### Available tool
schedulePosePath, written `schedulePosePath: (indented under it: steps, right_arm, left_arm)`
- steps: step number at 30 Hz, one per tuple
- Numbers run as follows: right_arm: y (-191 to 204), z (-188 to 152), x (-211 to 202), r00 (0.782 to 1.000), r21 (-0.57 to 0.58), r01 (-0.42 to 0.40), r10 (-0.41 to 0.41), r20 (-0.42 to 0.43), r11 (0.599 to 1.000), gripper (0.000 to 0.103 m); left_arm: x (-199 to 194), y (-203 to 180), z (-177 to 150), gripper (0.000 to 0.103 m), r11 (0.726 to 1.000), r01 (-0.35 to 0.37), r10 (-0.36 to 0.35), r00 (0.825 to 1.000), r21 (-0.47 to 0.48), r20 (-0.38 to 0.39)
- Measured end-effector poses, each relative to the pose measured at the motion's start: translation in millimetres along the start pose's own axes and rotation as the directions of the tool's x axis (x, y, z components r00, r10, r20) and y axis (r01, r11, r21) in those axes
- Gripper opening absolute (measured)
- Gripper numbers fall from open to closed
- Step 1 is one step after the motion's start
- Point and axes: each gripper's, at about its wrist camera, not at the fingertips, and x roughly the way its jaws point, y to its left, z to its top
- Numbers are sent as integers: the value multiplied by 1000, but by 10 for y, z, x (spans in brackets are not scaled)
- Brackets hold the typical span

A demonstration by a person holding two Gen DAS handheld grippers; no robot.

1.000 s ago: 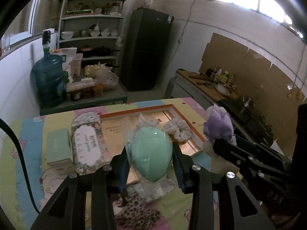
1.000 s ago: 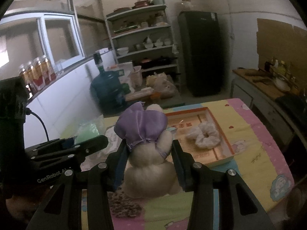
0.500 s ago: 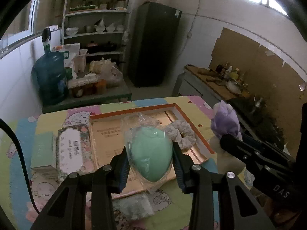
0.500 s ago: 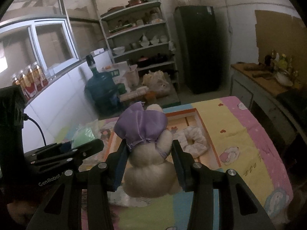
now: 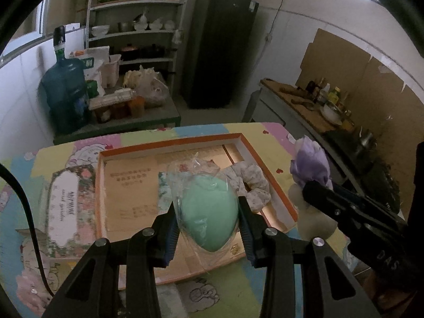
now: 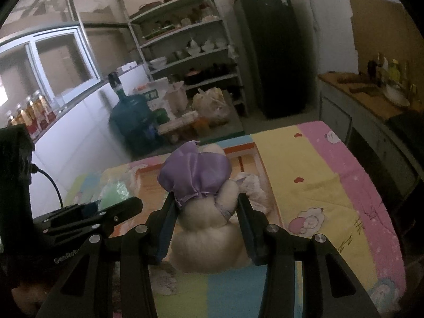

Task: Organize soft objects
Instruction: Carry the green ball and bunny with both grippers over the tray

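Both hands have carried their loads forward and down since a second ago; the shallow orange-rimmed cardboard box [image 5: 267, 179] on the pastel cartoon-print tablecloth [image 6: 312, 175] now fills mid-frame in the left view, where before it sat higher and smaller. The left gripper [image 5: 208, 225] is clamped on the mint-green egg-shaped sponge in a clear plastic wrapper [image 5: 209, 212], pads on its widest flanks, hanging over the box's near half at frame centre. The right gripper [image 6: 206, 225] is clamped on the cream plush toy with a purple satin cap [image 6: 204, 212], pads at its narrow waist, low centre of the right view, over the box's near right edge. A floral fabric scrunchie [image 5: 254, 182] already lies inside the box, right of centre. Judgement: both items light and squashy; the film looks slick, so the sponge could slip and is best held at its broad middle. The plush is grippy and top-heavy; the waist is the sound hold.
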Motion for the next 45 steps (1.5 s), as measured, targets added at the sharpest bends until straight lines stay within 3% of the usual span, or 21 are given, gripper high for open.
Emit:
schedulePosePath:
  steps: [24,39,45]
  right_arm:
    - [-487,-17,709,994,54,-8,14,-110,999,46]
    - [-551,-74,974,985,60,-18,27,-169,998,46]
    - [-534,-103,1050,981,59,-21,32,-190,998,49]
  left_arm:
    - [887,-173,-83,41,1000,5,-3,992,18,-128]
    - [1156,-184,-159,41,1000,10,-4,982,27,-189]
    - [1229,-101,-168,42,999,49,-48,974,-1,-220]
